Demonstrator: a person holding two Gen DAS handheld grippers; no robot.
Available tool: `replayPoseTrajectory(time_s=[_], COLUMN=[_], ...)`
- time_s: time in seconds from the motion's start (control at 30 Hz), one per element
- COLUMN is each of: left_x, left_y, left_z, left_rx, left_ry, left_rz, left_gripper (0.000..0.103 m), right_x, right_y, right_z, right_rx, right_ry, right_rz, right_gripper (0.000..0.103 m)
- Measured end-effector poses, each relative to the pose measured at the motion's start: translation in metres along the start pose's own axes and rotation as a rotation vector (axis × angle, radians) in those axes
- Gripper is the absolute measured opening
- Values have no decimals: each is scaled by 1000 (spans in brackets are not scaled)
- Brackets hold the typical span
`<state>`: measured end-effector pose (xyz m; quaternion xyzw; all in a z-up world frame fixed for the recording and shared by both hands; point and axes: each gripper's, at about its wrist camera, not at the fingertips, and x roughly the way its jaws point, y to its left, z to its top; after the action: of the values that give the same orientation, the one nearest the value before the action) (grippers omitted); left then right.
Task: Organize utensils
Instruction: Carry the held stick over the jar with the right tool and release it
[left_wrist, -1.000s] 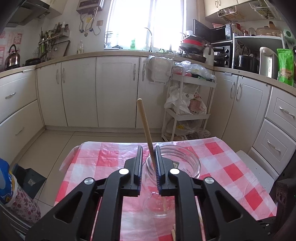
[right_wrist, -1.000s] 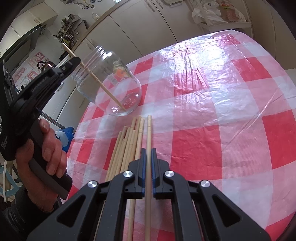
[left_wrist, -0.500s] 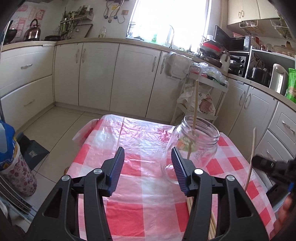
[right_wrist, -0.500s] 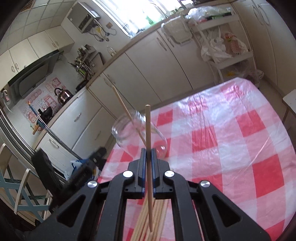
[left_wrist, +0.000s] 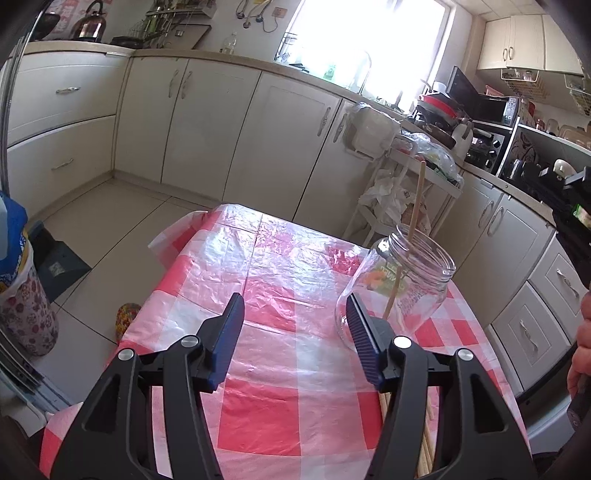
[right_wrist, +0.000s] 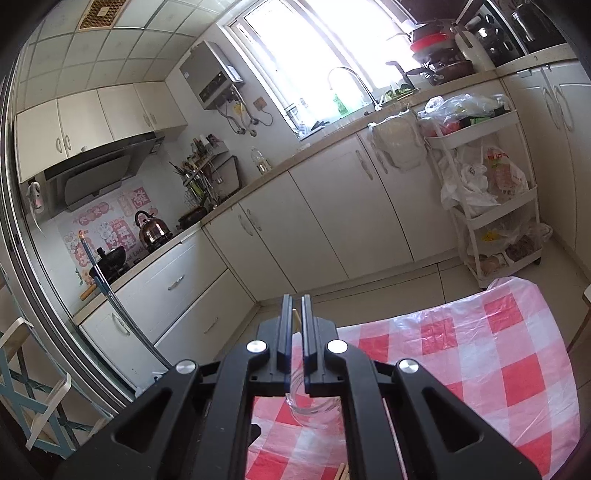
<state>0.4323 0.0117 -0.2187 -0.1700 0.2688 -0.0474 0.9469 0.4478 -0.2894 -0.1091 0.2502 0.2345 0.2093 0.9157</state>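
One chopstick (left_wrist: 408, 240) stands in the jar (left_wrist: 402, 284); more lie beside the jar. Left hand-held gripper (left_wrist: 293, 332) opening, empty. Right hand-held gripper (right_wrist: 294, 321) clamps another stick (right_wrist: 295, 318).

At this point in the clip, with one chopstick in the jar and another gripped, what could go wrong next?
1. The right claw pinches its chopstick near the tip, above the glass jar; it could pivot and miss the mouth.
2. The chopstick already inside leans across the opening and may block or get knocked out.
3. The left claw is opening with nothing between its jaws, so the jar is unsteadied.
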Motion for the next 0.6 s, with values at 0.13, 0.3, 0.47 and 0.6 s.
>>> replayPoseTrajectory(time_s=[0.13, 0.3, 0.47, 0.6], left_x=[1, 3, 6, 6], left_y=[5, 8, 12, 15], left_z=[0, 0, 0, 1], left_rx=[-23, -46, -65, -82], left_ry=[6, 7, 19, 16], left_rz=[-8, -16, -24, -33], left_gripper=[56, 58, 59, 61], right_x=[33, 81, 115, 128], right_y=[-29, -60, -66, -74], right_z=[-20, -70, -91, -103], right_rx=[5, -92, -246, -340], right_ry=[204, 423, 503, 559], right_rz=[-159, -327, -441, -475], right_gripper=[23, 41, 32, 7])
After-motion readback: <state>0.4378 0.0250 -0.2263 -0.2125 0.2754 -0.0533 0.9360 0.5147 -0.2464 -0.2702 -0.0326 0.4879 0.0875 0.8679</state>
